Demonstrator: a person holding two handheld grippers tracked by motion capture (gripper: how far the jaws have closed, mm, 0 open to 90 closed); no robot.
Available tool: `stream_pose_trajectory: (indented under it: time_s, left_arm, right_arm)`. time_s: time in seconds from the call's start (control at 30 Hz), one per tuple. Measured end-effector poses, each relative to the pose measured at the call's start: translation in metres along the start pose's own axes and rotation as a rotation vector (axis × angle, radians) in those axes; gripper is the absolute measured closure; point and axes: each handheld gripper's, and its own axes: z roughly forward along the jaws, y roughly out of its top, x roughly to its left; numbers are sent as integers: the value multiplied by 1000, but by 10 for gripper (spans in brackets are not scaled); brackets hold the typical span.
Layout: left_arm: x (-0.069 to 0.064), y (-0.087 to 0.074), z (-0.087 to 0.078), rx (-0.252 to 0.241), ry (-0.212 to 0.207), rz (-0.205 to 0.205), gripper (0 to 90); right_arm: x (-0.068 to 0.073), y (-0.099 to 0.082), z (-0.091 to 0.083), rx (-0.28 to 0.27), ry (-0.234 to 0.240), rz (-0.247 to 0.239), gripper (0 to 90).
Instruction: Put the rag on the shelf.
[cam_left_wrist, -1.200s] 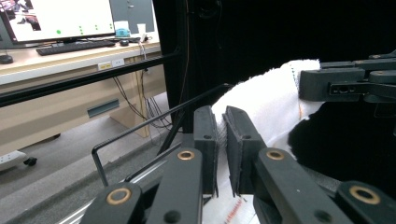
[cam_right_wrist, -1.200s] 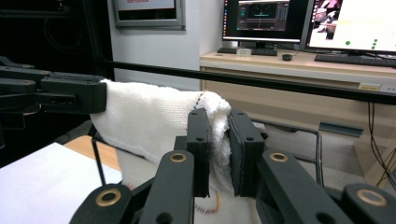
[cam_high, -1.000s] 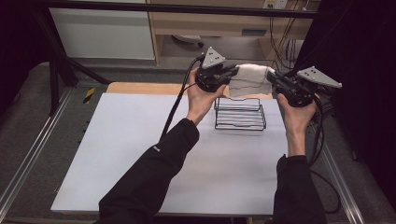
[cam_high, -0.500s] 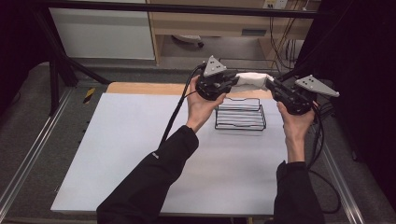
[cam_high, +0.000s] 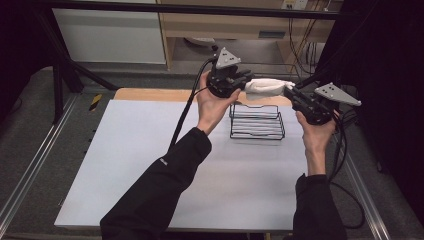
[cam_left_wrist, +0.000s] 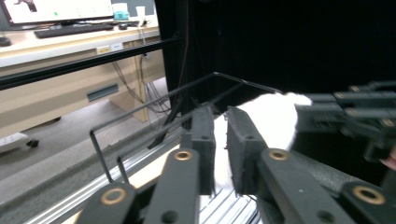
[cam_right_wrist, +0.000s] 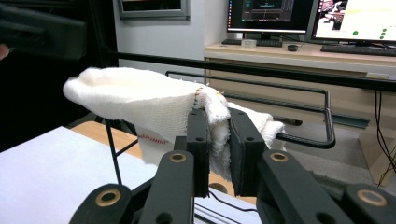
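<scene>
A white cloth (cam_high: 267, 86) hangs in the air between the two grippers, above the far edge of a black wire rack (cam_high: 257, 121) that stands on the white table (cam_high: 150, 150), right of its middle. The left gripper (cam_high: 245, 80) holds the left end of the cloth; in the left gripper view its jaws stand narrow, they have just been closing a little more, and the white fabric (cam_left_wrist: 266, 116) is pinched between them. The right gripper (cam_high: 291, 93) holds the right end; in the right gripper view its jaws are also narrow and press on a thick fold of the cloth (cam_right_wrist: 154, 105), which shows a short red stitch line near its lower edge. The rack's top wire (cam_right_wrist: 299, 93) runs just behind the cloth there. No brand or label on the cloth or the rack can be read. On the far desk some monitors (cam_right_wrist: 359, 18) are lit, but their writing is too small to read.
</scene>
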Motion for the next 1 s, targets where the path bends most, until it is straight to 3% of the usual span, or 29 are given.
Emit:
stream_pose_trajectory:
  time_s: [0.17,0.33,0.53,1.0]
  left_arm:
    - [3,0,13,47,-40,-60,896]
    - [-4,-13,15,78,-88,-42,897]
    - [-5,-31,16,98,-113,-20,898]
    - [-7,-40,20,105,-100,7,899]
  right_arm:
    - [-1,-1,0,-2,4,1,800]
    - [-1,-1,-1,-1,6,-8,797]
    - [1,-3,-1,11,4,-24,776]
    - [9,14,-13,18,15,-62,608]
